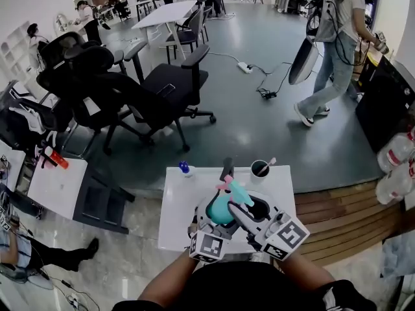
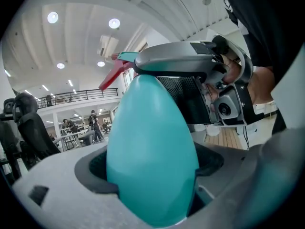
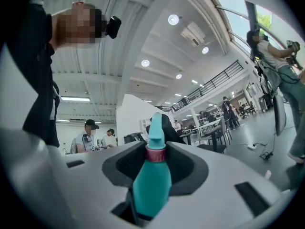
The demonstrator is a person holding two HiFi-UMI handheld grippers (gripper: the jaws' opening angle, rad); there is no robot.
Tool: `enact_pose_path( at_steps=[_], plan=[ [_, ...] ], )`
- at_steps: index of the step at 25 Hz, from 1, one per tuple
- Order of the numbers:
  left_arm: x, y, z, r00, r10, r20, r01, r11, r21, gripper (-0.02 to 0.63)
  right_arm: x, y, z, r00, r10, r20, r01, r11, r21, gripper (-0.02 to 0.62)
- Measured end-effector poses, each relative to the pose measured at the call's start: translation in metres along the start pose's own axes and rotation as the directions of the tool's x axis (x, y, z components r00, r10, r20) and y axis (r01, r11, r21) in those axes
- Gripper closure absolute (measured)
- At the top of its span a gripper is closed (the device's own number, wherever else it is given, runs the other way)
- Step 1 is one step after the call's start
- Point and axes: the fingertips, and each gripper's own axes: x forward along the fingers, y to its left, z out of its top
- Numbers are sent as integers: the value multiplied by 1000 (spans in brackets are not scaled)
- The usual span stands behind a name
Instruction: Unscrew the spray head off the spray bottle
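Closest in the head view, the person's forearms [image 1: 167, 282] reach over the near edge of the white table [image 1: 176, 203], one gripper in each hand. The left gripper [image 2: 152, 175] is clamped on the fat teal body of the spray bottle [image 1: 220, 207], which is held tilted over the table with its spray head [image 1: 235, 190] toward the table's far edge. The right gripper [image 3: 155, 168] comes in from the table's right side, its jaws closed on the bottle's neck. They seem to press at the pink collar [image 3: 155, 153] just under the head, though the exact contact is hard to make out. Along the table's far edge stand a small blue-capped bottle [image 1: 185, 168] at the left and a black cup [image 1: 260, 168] at the right. Beyond the table are black office chairs [image 1: 155, 89].
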Motion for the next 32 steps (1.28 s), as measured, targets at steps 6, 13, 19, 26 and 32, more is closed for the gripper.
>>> enact_pose_path(
  at_steps=[6, 13, 19, 26, 32],
  plan=[
    [-1, -4, 3, 998, -60, 27, 61, 998, -20, 141, 0, 3, 3, 997, 70, 11, -70, 997, -17, 457],
    [-11, -19, 30, 960, -243, 138, 247, 969, -14, 141, -6, 25, 16, 955, 298, 4, -297, 952, -67, 457],
    [-20, -38, 39, 895, -407, 181, 408, 913, 33, 141, -17, 41, 15, 862, 499, -89, -506, 858, -86, 457],
    [-23, -48, 50, 859, -446, 250, 473, 879, -59, 141, -23, 44, 11, 796, 594, -111, -602, 796, -61, 456],
    [-6, -20, 18, 949, -289, 124, 298, 953, -58, 141, -9, 14, 8, 924, 382, 13, -382, 923, -45, 364]
  ],
)
